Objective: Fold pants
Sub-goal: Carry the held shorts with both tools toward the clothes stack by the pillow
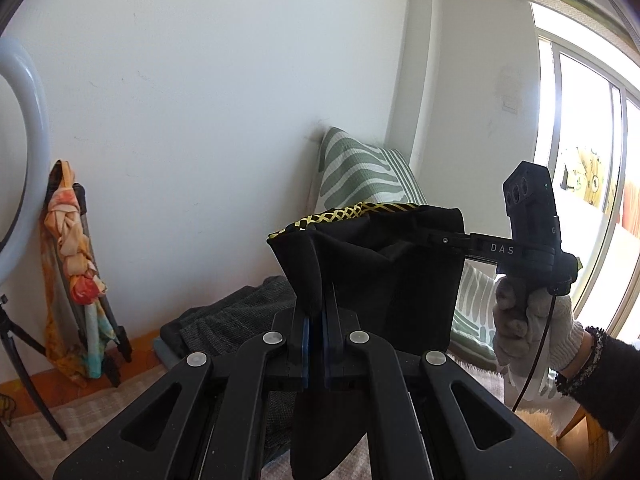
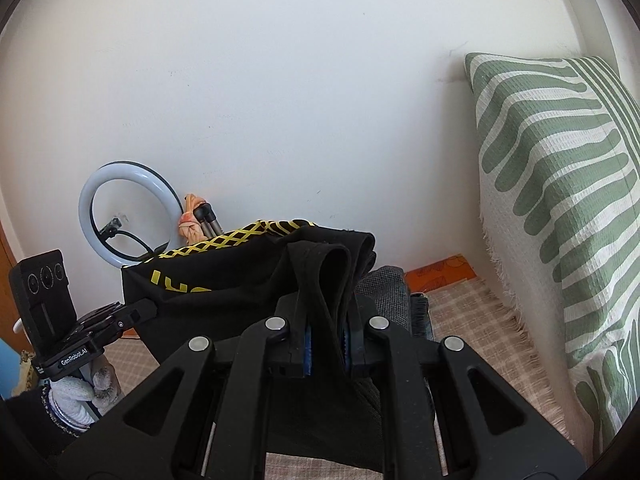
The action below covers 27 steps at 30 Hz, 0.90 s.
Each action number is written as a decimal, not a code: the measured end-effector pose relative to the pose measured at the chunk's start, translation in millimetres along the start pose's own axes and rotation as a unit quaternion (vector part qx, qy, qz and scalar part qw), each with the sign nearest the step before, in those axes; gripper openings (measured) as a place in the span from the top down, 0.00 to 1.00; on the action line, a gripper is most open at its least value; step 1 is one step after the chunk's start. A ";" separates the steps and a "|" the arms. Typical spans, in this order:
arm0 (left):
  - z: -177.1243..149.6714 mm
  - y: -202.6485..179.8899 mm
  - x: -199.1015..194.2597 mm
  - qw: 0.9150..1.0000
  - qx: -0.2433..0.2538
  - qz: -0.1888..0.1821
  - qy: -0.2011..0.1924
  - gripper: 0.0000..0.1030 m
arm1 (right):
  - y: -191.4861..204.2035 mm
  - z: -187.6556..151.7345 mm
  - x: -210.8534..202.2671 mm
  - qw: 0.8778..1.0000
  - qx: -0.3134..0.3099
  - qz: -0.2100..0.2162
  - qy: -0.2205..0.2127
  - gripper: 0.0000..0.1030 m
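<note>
The black pants (image 1: 372,280) with a yellow lattice band (image 1: 344,214) hang in the air, stretched between both grippers. My left gripper (image 1: 316,320) is shut on one upper corner of the pants. My right gripper (image 2: 326,320) is shut on a bunched fold of the pants (image 2: 248,280) at the other corner. The right gripper also shows in the left wrist view (image 1: 444,240), held by a gloved hand. The left gripper shows in the right wrist view (image 2: 138,314) at the left. The lower part of the pants is hidden behind the gripper bodies.
A grey folded garment (image 1: 240,316) lies on the checked bed cover (image 2: 472,320) below. A green striped pillow (image 2: 560,184) leans on the white wall at the right. A ring light (image 2: 128,220) and a tripod with a coloured scarf (image 1: 76,280) stand at the left.
</note>
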<state>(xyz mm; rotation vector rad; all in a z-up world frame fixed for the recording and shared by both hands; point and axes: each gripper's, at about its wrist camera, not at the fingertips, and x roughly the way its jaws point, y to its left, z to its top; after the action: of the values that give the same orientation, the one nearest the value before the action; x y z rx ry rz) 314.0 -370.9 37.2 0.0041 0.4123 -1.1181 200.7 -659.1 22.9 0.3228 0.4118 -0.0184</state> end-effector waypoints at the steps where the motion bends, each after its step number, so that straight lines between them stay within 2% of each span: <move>1: 1.5 2.8 4.4 1.000 0.000 0.002 0.001 0.97 | -3.2 1.5 4.6 1.000 0.001 0.000 0.001 0.89; 14: 1.4 67.5 68.7 0.998 -0.037 0.044 0.040 0.97 | -26.2 7.5 121.6 0.998 -0.002 -0.011 0.066 0.89; 23: -26.1 109.4 113.8 0.992 -0.070 0.069 0.082 0.97 | -58.9 -5.1 196.6 0.993 0.023 -0.008 0.119 0.89; 27: -37.2 112.8 129.4 0.990 -0.054 0.088 0.101 0.97 | -63.8 -15.4 221.0 0.989 0.013 -0.030 0.143 0.89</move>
<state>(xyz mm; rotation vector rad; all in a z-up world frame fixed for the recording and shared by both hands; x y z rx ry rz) 448.5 -425.6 -61.8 0.0577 0.6414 -0.9229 392.0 -704.4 -97.5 0.3402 0.7066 -0.0371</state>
